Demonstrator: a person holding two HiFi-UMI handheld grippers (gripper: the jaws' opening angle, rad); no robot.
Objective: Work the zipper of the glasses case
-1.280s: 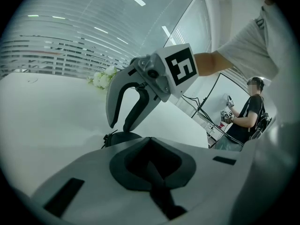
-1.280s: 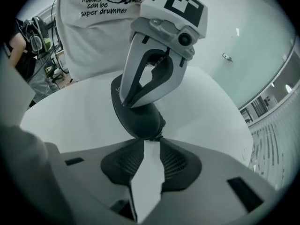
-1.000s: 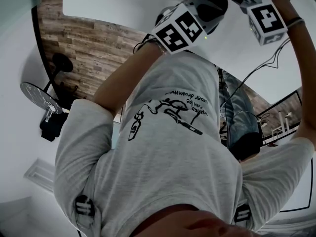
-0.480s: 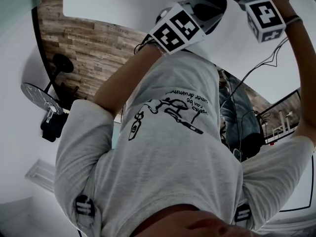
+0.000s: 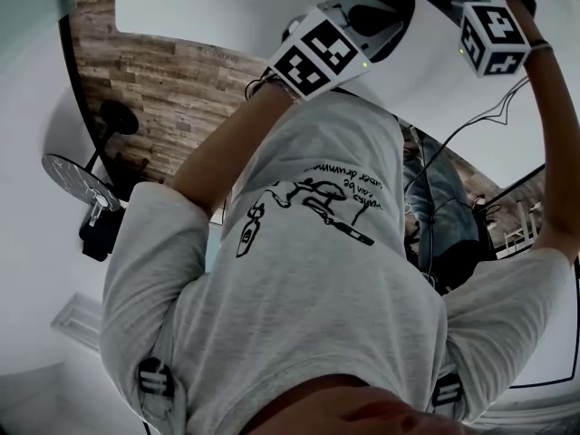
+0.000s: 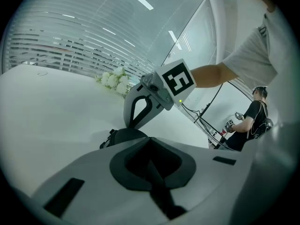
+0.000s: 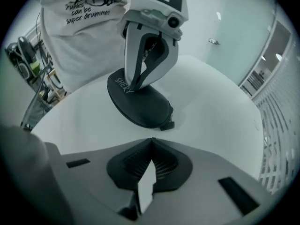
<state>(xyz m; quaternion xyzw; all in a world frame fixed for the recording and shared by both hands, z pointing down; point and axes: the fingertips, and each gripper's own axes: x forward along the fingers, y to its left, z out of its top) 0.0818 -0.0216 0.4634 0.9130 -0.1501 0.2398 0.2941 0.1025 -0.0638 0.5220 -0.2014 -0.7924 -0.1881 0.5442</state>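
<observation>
A black glasses case (image 7: 140, 104) lies on the white table (image 7: 220, 107), its zipper pull (image 7: 167, 124) at the near end. My left gripper (image 7: 135, 86) comes down from above and is shut on the case's far part beside the printed label. In the left gripper view the case (image 6: 123, 137) shows just past my own jaws. My right gripper (image 7: 151, 140) hangs steeply down just short of the pull, its jaws shut with nothing seen between them. From the left gripper view the right gripper (image 6: 130, 124) stands over the case. The head view shows only both marker cubes; the case is hidden there.
White flowers (image 6: 115, 80) lie at the table's far side. Cables (image 6: 206, 118) run off the table toward a person in black (image 6: 253, 121). A rack with gear (image 7: 28, 64) stands beside the table. My own grey shirt (image 5: 308, 270) fills the head view.
In the head view the right gripper's marker cube has shifted a little to the right and rolled. The left gripper's cube has hardly moved.
</observation>
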